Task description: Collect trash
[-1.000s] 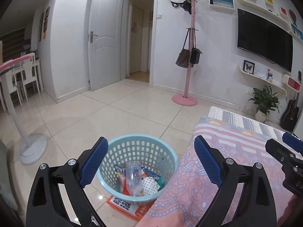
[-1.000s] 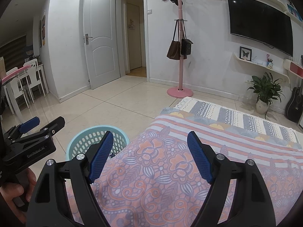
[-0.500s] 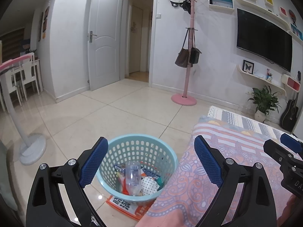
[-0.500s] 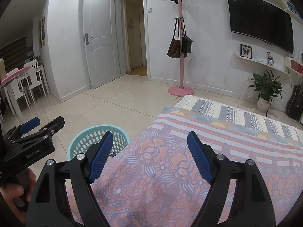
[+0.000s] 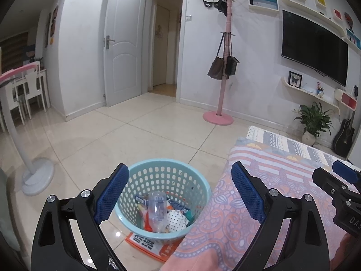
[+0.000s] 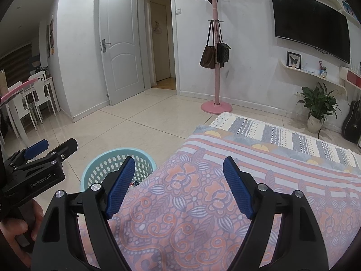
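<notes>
Blue-padded, each hand-held gripper, left [image 5: 179, 195] and right [image 6: 179, 186], gapes wide, holding and touching nothing.

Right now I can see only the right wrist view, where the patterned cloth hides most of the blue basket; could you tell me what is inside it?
Observer: The basket already holds a clear plastic bottle among wrappers.
Operator: Thank you; is anything under the basket?
Observer: Yes, an orange booklet pokes out from beneath it on the floor.
</notes>
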